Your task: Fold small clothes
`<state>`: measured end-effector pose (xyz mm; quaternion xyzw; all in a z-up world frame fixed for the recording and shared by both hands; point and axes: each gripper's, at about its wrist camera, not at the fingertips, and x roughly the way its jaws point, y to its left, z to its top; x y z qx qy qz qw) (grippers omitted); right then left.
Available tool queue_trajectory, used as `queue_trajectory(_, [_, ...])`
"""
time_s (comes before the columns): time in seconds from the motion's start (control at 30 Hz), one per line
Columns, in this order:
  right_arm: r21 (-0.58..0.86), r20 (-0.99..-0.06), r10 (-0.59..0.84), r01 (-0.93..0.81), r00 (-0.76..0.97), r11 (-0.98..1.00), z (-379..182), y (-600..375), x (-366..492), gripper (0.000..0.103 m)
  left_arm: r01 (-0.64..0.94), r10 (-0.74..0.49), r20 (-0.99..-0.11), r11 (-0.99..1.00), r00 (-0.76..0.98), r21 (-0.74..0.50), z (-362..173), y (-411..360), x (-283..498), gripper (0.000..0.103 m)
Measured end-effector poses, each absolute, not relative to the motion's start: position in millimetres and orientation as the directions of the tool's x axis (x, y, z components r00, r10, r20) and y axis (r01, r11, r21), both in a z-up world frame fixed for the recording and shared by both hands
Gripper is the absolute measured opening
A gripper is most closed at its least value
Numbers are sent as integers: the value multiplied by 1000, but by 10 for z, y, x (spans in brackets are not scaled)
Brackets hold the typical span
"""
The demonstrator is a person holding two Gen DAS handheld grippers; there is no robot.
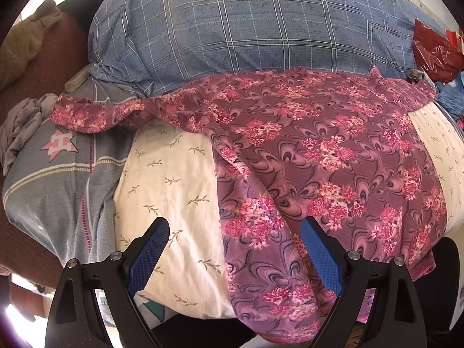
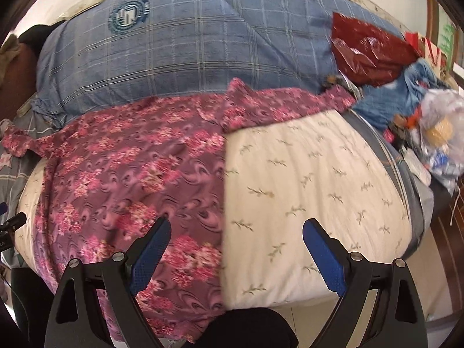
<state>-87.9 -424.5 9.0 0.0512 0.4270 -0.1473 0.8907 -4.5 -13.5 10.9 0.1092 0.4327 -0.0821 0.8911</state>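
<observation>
Floral maroon garment [image 1: 319, 159] lies spread on the bed [image 1: 174, 179], long axis toward twelve o'clock. Left gripper [image 1: 235, 232] and right gripper [image 2: 236, 233] both gape empty; the left straddles its near hem

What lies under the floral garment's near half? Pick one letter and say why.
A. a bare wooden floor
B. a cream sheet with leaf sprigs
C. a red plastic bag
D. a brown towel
B: the floral garment is spread over the cream leaf-sprig sheet, which shows on both sides of it.
</observation>
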Motion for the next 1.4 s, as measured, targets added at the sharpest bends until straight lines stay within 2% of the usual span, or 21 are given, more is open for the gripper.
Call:
queue_trajectory(0.67, [-61, -796, -235, 312, 558, 948, -9, -4107, -818, 94, 242, -103, -808, 969, 581, 51, -57, -42, 116, 92])
queue_trajectory(1.4, [-64, -797, -233, 306, 557, 950, -15, -4049, -814, 94, 242, -105, -819, 969, 564, 43, -132, -44, 137, 92])
